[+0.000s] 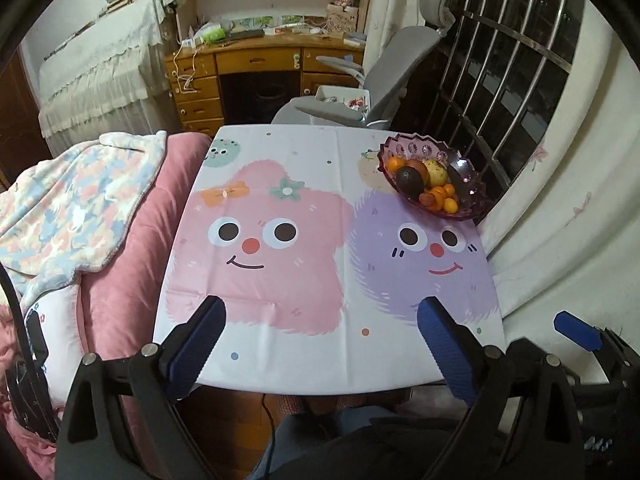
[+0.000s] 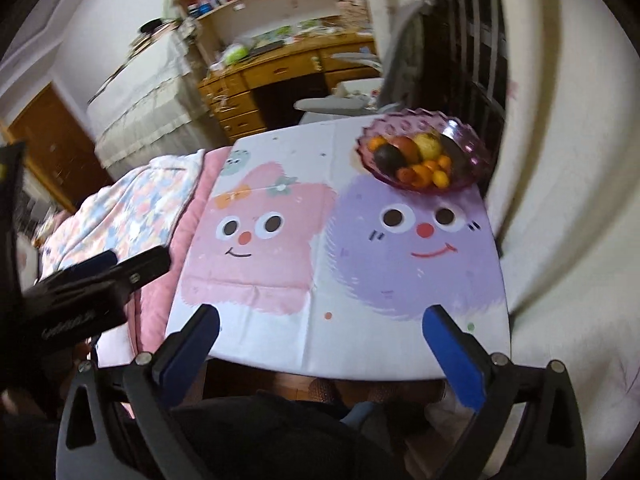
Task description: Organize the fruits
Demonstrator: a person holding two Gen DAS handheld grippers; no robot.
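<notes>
A purple glass bowl (image 1: 472, 184) stands at the far right corner of the table (image 1: 304, 344). It holds an avocado (image 1: 409, 179), a yellow fruit (image 1: 436, 172), a red fruit (image 1: 418, 166) and several small oranges (image 1: 442, 196). The bowl also shows in the right wrist view (image 2: 464, 136). My left gripper (image 1: 320, 312) is open and empty above the table's near edge. My right gripper (image 2: 320, 320) is open and empty, also at the near edge, far from the bowl.
The table has a cartoon cloth with a pink face (image 1: 256, 240) and a purple face (image 1: 432, 248). A pink bed with a blanket (image 1: 72, 208) lies to the left. A grey chair (image 1: 384, 76), a wooden desk (image 1: 240, 64) and a barred window (image 1: 512, 60) stand beyond.
</notes>
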